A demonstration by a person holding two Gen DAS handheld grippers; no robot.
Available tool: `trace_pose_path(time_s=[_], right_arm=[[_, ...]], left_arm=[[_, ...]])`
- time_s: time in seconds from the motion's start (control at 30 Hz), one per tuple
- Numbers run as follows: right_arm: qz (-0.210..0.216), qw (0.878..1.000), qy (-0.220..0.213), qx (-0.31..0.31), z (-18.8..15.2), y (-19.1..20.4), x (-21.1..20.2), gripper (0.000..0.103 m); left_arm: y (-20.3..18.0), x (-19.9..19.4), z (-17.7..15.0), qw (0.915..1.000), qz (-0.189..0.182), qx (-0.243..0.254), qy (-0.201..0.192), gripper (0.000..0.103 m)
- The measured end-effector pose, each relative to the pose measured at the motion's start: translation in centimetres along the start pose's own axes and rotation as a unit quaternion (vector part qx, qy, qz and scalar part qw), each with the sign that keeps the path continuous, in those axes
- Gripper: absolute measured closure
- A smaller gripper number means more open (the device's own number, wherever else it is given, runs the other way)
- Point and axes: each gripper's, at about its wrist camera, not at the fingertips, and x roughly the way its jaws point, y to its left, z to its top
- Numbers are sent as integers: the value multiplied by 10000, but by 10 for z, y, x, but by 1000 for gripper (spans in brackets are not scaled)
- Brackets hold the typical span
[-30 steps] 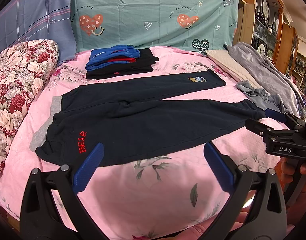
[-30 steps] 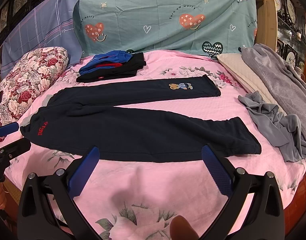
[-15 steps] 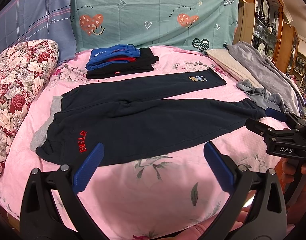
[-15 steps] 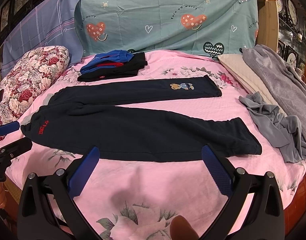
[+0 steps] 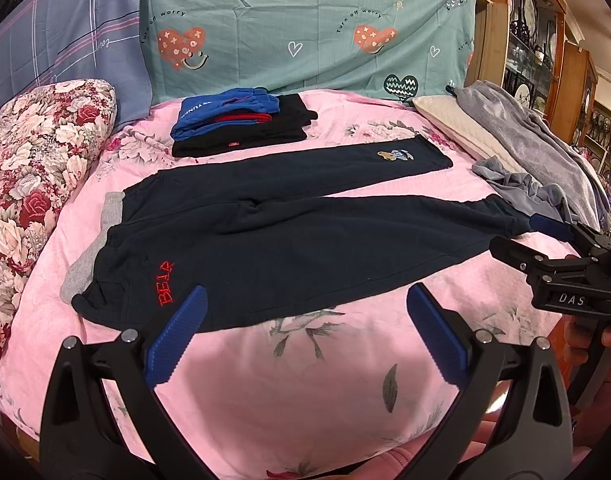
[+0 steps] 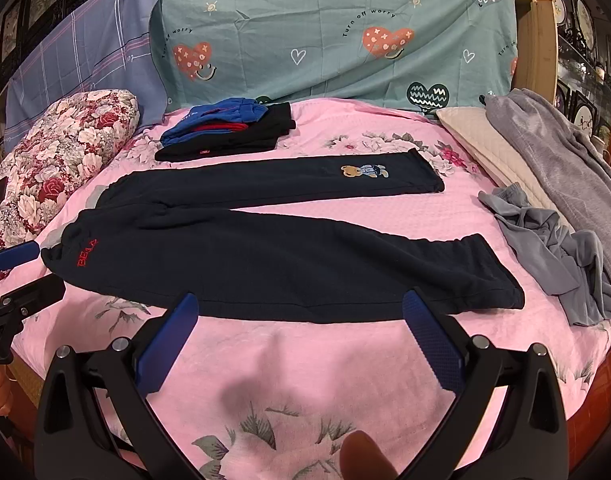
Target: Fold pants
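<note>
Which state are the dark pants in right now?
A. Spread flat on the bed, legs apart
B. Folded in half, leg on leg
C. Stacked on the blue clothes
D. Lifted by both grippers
A: the dark pants lie flat on the pink bed, legs apart, with the left gripper and right gripper open and off them.

A bed with a pink floral cover (image 6: 345, 360) fills the foreground ahead. Behind it hangs a teal sheet printed with hearts (image 6: 325, 40), with a blue plaid sheet (image 5: 65, 32) to its left. Wooden display cabinets (image 5: 553, 40) stand to the right under warm light.
</note>
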Motion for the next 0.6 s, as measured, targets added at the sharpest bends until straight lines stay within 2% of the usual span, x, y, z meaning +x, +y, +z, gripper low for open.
trace_pose_path(time_s=[0.33,0.5,0.6], right_arm=[[27,10000,65,3,1,-2,6,1],[295,9991,293,47,-4,-12,15,1],[464,9977,362,345,-7,-28,20,1]], left_arm=[[-1,7,1,10000,-9,11,75,2],[3,19,1,9997,-1,-35,241,2],[10,33,1,9989,41,-147,444,2]])
